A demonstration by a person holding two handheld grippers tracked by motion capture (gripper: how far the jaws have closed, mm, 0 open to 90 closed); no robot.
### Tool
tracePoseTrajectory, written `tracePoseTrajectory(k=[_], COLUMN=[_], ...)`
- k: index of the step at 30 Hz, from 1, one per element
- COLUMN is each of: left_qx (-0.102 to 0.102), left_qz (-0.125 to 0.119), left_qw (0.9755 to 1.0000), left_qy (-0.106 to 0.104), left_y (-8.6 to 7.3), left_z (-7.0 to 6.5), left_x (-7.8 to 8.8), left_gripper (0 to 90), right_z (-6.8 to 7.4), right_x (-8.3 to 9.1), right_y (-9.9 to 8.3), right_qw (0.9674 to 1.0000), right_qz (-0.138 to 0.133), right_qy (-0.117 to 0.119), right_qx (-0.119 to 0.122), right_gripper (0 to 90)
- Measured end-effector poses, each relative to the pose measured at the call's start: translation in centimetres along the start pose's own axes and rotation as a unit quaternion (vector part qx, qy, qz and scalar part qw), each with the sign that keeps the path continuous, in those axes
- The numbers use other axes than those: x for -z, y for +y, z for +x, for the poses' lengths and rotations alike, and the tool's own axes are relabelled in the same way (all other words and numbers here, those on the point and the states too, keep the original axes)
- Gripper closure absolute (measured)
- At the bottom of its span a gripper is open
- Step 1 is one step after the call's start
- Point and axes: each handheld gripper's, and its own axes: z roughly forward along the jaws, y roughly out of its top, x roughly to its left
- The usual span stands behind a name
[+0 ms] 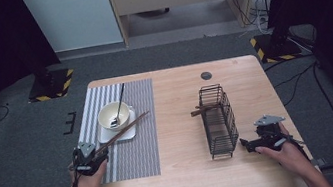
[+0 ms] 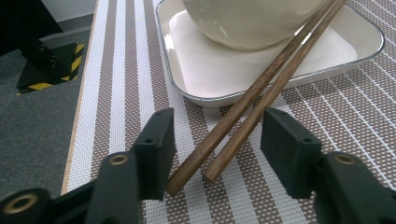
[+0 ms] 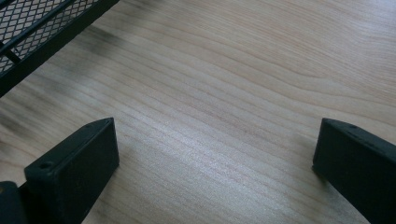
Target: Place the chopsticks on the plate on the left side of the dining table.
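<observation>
Now 2 dark brown wooden chopsticks (image 2: 261, 88) lean across the white tray (image 2: 196, 84)

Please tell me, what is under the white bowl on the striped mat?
The bowl stands on a white tray with a thin dark rim, which lies on the striped mat. The tray's middle beneath the bowl is covered, so it cannot be seen.

A light wooden bench (image 1: 187, 171) carries a striped grey placemat (image 1: 134, 144) on its left half and a black wire basket (image 1: 219, 120) lying right of the placemat. Beyond the basket, near the bench's far edge, sits a small round dark grommet (image 1: 206, 75). Both hand-held grippers rest at the near side, one left of the basket on the placemat's near corner, the other just right of the basket.
</observation>
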Motion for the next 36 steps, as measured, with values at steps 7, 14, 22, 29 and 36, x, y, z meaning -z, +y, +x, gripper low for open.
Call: tracePoseTrajectory(k=[7, 14, 22, 29, 36], left_qx=[-0.004, -0.007, 0.0, 0.006, 0.013], left_qz=[-0.003, 0.012, 0.009, 0.003, 0.006], left_qw=[0.9999, 0.9998, 0.9996, 0.9997, 0.9998], left_qy=[-0.012, 0.013, 0.026, 0.024, 0.014], left_y=[-0.1, -0.09, 0.0, 0.02, -0.3], left_z=[0.02, -0.03, 0.38, 0.58, 0.68], left_x=[-0.08, -0.43, -0.78, -0.49, 0.09], left_gripper=[31.2, 32.2, 32.4, 32.3, 26.7], right_z=[0.0, 0.0, -0.02, 0.0, -0.04], right_x=[0.0, 0.0, 0.0, -0.01, -0.01], right_y=[0.0, 0.0, 0.0, 0.01, 0.02], right_qw=[1.0, 1.0, 1.0, 1.0, 1.0], right_qz=[0.0, 0.0, 0.0, 0.0, 0.001], right_qy=[0.0, 0.0, 0.001, 0.001, 0.002], right_qx=[0.0, 0.0, 0.002, 0.001, 0.004], right_gripper=[0.2, 0.1, 0.2, 0.1, 0.1])
